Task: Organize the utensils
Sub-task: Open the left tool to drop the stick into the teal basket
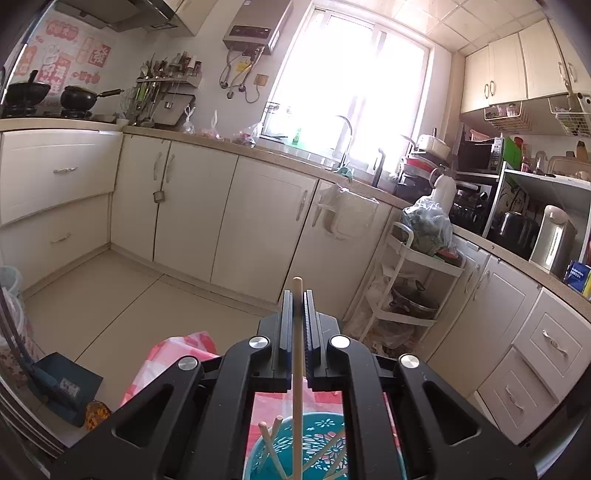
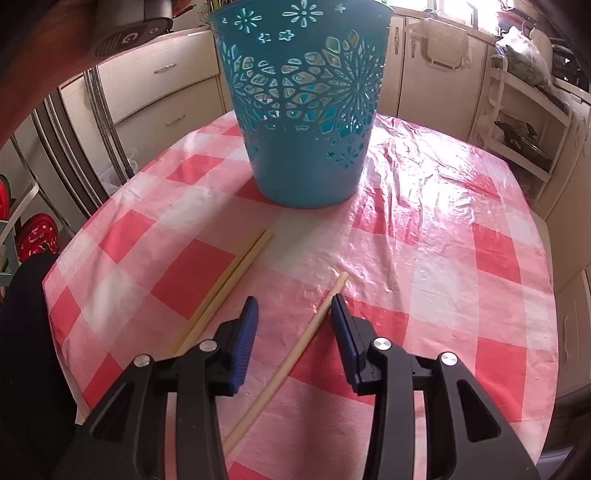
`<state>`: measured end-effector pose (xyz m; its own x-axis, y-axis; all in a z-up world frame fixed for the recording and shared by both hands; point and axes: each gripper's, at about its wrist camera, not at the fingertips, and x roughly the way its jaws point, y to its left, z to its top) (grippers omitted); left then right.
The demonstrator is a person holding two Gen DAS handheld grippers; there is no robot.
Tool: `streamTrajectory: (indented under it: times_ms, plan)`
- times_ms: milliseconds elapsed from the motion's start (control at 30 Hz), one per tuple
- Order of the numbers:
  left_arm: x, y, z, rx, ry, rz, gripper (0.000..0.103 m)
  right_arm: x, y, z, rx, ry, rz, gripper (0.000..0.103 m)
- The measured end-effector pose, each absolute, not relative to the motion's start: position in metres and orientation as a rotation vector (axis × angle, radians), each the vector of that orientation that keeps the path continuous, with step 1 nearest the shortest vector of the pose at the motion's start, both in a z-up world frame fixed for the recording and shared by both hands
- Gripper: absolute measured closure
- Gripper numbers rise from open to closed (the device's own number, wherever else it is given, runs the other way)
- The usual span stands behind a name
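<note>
left gripper (image 1: 297,295) pinches chopstick (image 1: 296,350) above basket (image 1: 317,443) for dropping | right gripper (image 2: 293,306) spread astride loose chopstick (image 2: 295,354) near table's front edge

upper left of the left wrist view: two black pans (image 1: 79,96) on a stove, red paper cut-outs (image 1: 62,55) on the wall behind. top centre: a water heater (image 1: 255,27), beside a bright window (image 1: 354,81). right of centre: a white trolley (image 1: 406,280) with a bagged bundle on top. lower left: a blue dustpan (image 1: 66,384) on the floor. across the right wrist view: a pink-and-white checked tablecloth (image 2: 443,258).
</note>
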<state>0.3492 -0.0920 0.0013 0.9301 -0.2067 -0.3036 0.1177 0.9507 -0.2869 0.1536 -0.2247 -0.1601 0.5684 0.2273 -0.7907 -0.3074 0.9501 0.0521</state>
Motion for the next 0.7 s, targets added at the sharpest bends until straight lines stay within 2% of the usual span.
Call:
streamTrajectory:
  times_ms: [267, 333, 367, 400, 467, 600, 700]
  plan:
    - [0.336, -0.102, -0.028, -0.183, 0.403, -0.194, 0.098, 0.154, -0.229, -0.16, -0.045, 0.919, 0.332, 0.062]
    - [0.327, -0.102, -0.031, -0.146, 0.424, -0.206, 0.094, 0.156, -0.235, -0.159, -0.011, 0.923, 0.345, 0.062]
    - [0.321, -0.101, -0.032, -0.131, 0.43, -0.205, 0.084, 0.156, -0.238, -0.159, 0.013, 0.925, 0.352, 0.062]
    - [0.314, -0.097, -0.031, -0.124, 0.429, -0.198, 0.068, 0.157, -0.241, -0.159, 0.04, 0.928, 0.358, 0.062]
    - [0.296, -0.085, -0.026, -0.117, 0.402, -0.169, 0.05, 0.159, -0.248, -0.159, 0.102, 0.935, 0.364, 0.064]
    - [0.252, -0.045, -0.025, -0.123, 0.356, -0.092, 0.031, 0.16, -0.263, -0.161, 0.208, 0.956, 0.35, 0.078]
    - [0.239, -0.015, -0.053, -0.129, 0.435, -0.033, 0.024, 0.161, -0.262, -0.16, 0.194, 0.962, 0.319, 0.086]
